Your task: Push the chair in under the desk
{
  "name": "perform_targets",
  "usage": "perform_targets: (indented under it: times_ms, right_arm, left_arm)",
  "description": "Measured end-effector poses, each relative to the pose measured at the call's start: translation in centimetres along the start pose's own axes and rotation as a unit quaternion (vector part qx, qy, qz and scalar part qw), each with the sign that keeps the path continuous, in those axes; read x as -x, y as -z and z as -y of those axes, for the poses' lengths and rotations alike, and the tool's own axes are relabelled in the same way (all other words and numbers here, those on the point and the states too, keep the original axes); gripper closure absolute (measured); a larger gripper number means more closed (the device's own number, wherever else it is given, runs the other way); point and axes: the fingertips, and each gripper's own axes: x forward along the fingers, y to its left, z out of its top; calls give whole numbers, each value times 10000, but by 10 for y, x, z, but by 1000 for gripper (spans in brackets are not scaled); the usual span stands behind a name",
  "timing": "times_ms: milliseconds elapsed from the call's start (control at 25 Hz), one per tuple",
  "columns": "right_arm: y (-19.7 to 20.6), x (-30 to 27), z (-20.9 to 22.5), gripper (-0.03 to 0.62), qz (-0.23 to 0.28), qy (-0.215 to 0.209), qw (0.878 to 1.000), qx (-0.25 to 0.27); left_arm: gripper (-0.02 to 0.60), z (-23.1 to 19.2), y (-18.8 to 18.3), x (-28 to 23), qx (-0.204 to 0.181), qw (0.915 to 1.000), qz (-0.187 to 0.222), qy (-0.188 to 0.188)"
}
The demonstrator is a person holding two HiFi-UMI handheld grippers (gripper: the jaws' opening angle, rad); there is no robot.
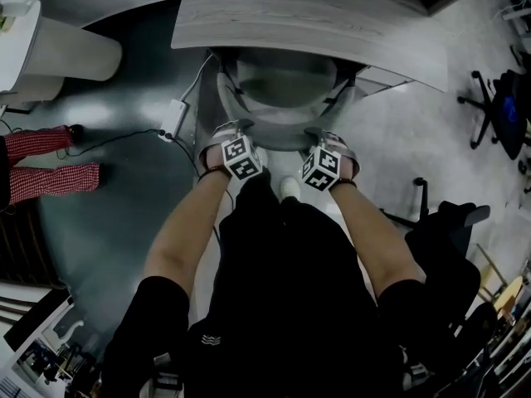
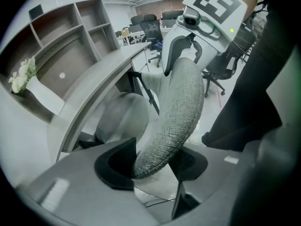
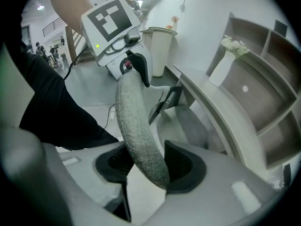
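A grey fabric chair (image 1: 286,85) stands with its seat partly beneath the grey wooden desk (image 1: 315,19). Its curved backrest rim (image 1: 282,142) faces me. My left gripper (image 1: 228,133) is shut on the rim's left part, and my right gripper (image 1: 328,139) is shut on its right part. In the left gripper view the woven rim (image 2: 176,112) runs between the black pads of the left gripper (image 2: 153,161). The right gripper view shows the rim (image 3: 134,121) pinched in the right gripper (image 3: 143,166). Both point steeply down.
A white cylindrical stand (image 1: 70,52) and a person's red checked legs (image 1: 50,160) are at the left. A cable with a white power box (image 1: 172,118) lies on the floor by the chair. Black office chairs (image 1: 498,106) stand at the right. A flower vase (image 3: 225,60) sits on the desk.
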Motion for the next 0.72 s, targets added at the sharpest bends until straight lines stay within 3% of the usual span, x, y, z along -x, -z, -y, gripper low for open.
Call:
perform_targets:
  times_ms: [720]
  right_arm:
    - [-30,-22,35,410,-112,85,9997,-195]
  left_arm:
    - [376,-52,12,-10,-238,9995,114,165]
